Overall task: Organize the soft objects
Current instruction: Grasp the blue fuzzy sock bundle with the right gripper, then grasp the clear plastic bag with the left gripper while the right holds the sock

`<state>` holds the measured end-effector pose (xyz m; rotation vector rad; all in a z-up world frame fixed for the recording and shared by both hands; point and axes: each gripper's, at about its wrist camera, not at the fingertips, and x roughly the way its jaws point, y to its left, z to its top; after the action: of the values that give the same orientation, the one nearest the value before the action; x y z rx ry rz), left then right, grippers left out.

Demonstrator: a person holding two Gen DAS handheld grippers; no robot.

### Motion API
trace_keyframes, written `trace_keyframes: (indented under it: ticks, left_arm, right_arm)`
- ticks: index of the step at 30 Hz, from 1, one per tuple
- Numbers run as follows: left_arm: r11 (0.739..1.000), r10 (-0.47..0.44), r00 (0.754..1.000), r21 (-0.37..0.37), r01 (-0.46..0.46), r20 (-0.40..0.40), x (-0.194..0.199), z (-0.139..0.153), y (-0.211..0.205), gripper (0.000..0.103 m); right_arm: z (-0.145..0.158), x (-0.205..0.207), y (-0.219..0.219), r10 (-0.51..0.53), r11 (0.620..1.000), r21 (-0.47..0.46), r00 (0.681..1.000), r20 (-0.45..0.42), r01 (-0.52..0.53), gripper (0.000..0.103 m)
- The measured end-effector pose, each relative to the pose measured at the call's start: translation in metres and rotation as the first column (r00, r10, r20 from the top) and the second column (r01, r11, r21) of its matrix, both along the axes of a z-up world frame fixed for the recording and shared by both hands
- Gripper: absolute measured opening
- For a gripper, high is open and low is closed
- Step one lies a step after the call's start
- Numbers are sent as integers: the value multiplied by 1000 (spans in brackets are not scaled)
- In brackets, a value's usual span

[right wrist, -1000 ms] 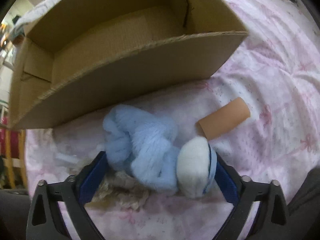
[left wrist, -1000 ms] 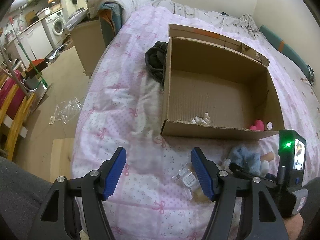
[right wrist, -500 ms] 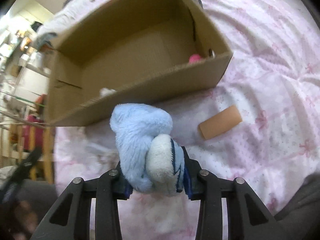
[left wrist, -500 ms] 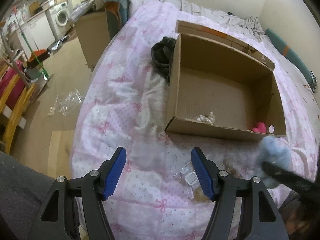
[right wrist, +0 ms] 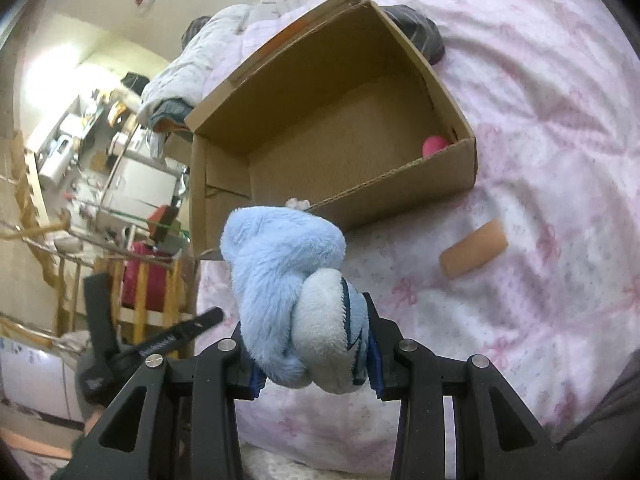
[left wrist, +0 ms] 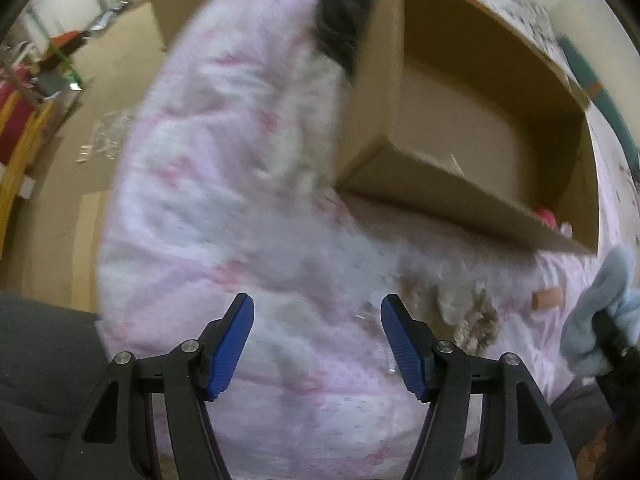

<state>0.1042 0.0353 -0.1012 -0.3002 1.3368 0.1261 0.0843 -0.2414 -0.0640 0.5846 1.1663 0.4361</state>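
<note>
A lived-in home bedroom: a bed [right wrist: 560,80] under a pink bow-print quilt carries an open cardboard box [right wrist: 224,168]. Rumpled bedding [right wrist: 208,40] lies beyond the box, and cluttered white shelves and appliances [right wrist: 80,136] stand left of it.

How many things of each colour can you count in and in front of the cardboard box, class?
Light blue: 1, the fluffy toy held in the right gripper
Pink: 1, the ball inside the cardboard box
Tan: 1, the cylinder on the bedspread
Beige: 1, the scruffy clump
Total: 4
</note>
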Motion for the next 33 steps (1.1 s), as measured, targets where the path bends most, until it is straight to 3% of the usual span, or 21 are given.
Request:
trace_keyframes:
  ticks: [5,10,14,17,26,33]
  left_arm:
    - [995,-72,994,-73,66,-78,18,-34,-29,63]
    - [996,-86,995,-30,84,-59,27,-47,-42,60]
    - [990,-143,988,1,144,-56,27,-48,-52,18]
    - [989,-146,988,-23,145,-52,24,-45,-50,13]
    - [995,1,999,99,-5,41,1,-10,-11,12]
    - [997,22,985,71,-35,170,-39,39,7,12]
  right_arm:
    - [-2,7,-13,-16,999,31,1000,8,16,41]
    - [-7,10,-18,-42,997,57,999,-26,43,41]
    - [-6,7,-21,-42,997,56,999,-26,43,41]
    - [-6,8,-22,-45,997,57,999,-31,46,41]
    - [-11,9,-17,-20,998,59,999,-38,22,41]
    - [-6,6,-6,28,998,55,1000,-13,-27,41]
